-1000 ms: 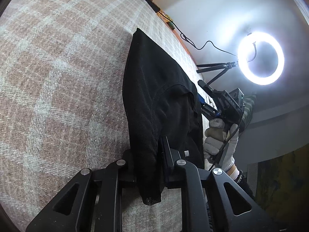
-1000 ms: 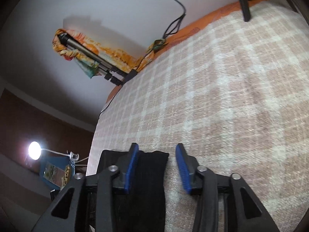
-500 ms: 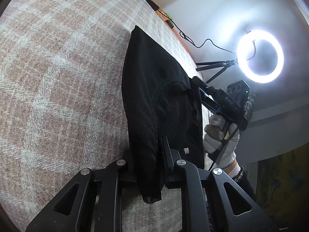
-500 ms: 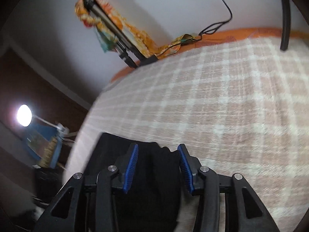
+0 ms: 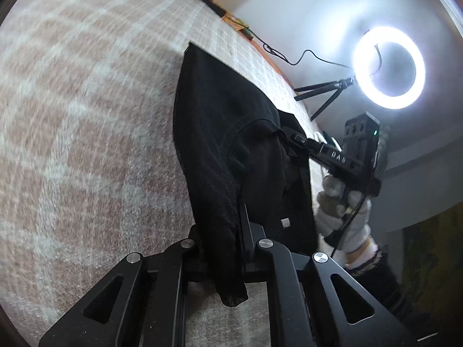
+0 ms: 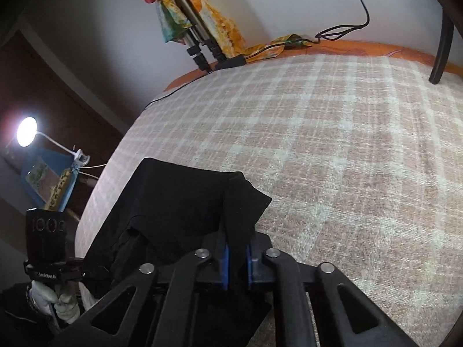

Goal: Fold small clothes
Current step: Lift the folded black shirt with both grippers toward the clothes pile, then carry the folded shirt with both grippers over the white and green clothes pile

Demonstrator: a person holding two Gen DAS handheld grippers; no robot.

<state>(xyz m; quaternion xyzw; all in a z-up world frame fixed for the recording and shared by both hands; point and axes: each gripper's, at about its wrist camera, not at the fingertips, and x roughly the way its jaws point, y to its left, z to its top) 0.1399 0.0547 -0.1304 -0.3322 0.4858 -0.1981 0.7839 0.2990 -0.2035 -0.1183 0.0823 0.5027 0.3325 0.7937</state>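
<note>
A small black garment (image 5: 231, 156) lies on a beige checked blanket (image 5: 86, 144), its near edge lifted. My left gripper (image 5: 222, 240) is shut on the garment's near corner; cloth hangs out below the black jaws. In the right wrist view the same garment (image 6: 179, 202) spreads left of centre. My right gripper (image 6: 235, 266) is shut on another corner of it, between the blue pads (image 6: 225, 266). The right gripper also shows in the left wrist view (image 5: 332, 156), at the garment's right edge, held by a white-gloved hand.
A lit ring light (image 5: 389, 68) on a tripod stands beyond the bed's right side. A folded tripod wrapped in orange patterned cloth (image 6: 199, 23) leans at the far edge, with a black cable (image 6: 341, 29). A desk lamp (image 6: 27, 131) glows at the left.
My right gripper has closed from open onto the garment's corner and has drawn back with it. My left gripper stays shut on its corner and has shifted slightly.
</note>
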